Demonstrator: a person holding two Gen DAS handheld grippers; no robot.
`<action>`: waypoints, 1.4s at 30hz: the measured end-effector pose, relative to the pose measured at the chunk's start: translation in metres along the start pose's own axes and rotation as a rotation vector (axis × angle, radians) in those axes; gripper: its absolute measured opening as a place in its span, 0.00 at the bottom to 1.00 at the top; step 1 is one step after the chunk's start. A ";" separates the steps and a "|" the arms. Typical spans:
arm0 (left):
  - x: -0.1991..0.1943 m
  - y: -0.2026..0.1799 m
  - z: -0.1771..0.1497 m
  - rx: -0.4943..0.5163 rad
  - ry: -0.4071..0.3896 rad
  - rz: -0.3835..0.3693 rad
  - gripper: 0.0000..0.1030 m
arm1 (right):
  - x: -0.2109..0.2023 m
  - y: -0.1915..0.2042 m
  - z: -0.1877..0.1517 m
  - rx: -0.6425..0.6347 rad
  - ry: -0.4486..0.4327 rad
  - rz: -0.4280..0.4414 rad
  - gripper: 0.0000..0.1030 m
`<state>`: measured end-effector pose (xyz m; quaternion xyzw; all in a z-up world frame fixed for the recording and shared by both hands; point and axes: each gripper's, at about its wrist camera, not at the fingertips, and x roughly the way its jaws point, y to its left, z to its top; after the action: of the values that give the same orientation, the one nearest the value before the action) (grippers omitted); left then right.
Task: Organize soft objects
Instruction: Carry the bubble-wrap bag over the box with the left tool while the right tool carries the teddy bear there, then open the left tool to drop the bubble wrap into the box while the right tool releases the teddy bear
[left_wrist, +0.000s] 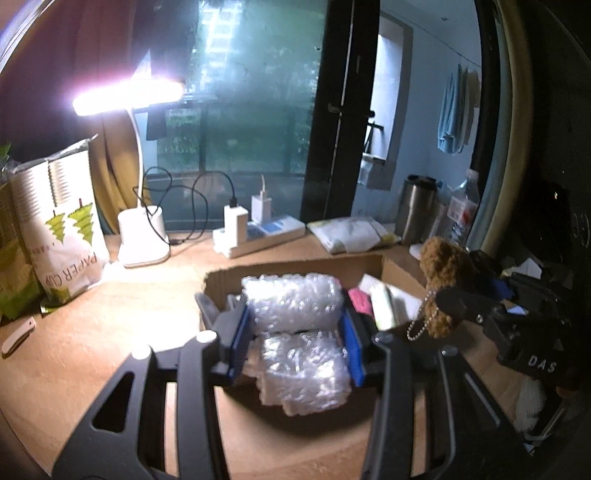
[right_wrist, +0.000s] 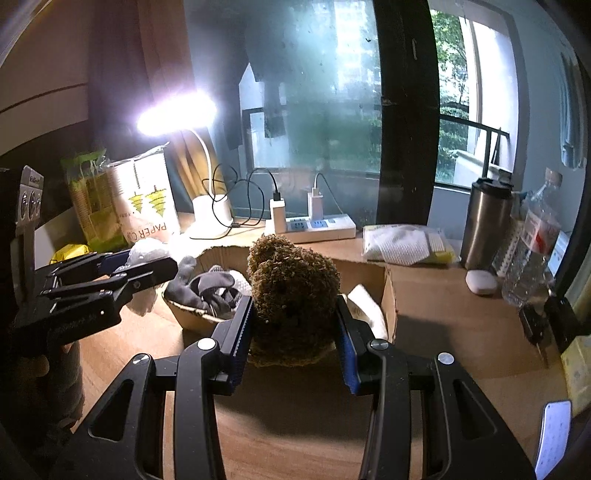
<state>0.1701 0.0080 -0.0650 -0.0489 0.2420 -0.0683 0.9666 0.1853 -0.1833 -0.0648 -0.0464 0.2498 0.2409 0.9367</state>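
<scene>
My left gripper (left_wrist: 295, 332) is shut on a roll of clear bubble wrap (left_wrist: 295, 332) and holds it above the near edge of an open cardboard box (left_wrist: 295, 266). My right gripper (right_wrist: 293, 314) is shut on a brown fuzzy plush toy (right_wrist: 291, 284) with a small ball chain, held over the same box (right_wrist: 388, 288). In the left wrist view the plush (left_wrist: 443, 273) and the right gripper (left_wrist: 458, 306) show at the right. In the right wrist view the left gripper (right_wrist: 147, 269) shows at the left. Grey gloves (right_wrist: 210, 288) and white soft items lie in the box.
A lit white desk lamp (left_wrist: 144, 236), a paper cup bag (left_wrist: 66, 236), a power strip with chargers (left_wrist: 258, 232), a white packet (left_wrist: 351, 232), a steel tumbler (right_wrist: 487, 221) and a water bottle (right_wrist: 532, 251) stand along the back of the wooden desk (left_wrist: 92, 350). A white mouse (right_wrist: 480, 282) lies at right.
</scene>
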 end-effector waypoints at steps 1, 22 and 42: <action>0.000 0.003 0.002 -0.010 -0.014 -0.003 0.42 | 0.002 0.000 0.002 -0.002 -0.003 0.000 0.42; 0.038 0.015 0.023 -0.041 -0.068 -0.015 0.42 | 0.038 -0.005 0.026 -0.003 -0.038 0.005 0.42; 0.094 0.015 0.009 -0.068 0.081 -0.027 0.44 | 0.080 -0.015 0.018 0.013 0.037 0.014 0.43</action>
<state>0.2583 0.0089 -0.1026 -0.0822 0.2824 -0.0752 0.9528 0.2614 -0.1585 -0.0892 -0.0431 0.2687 0.2448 0.9306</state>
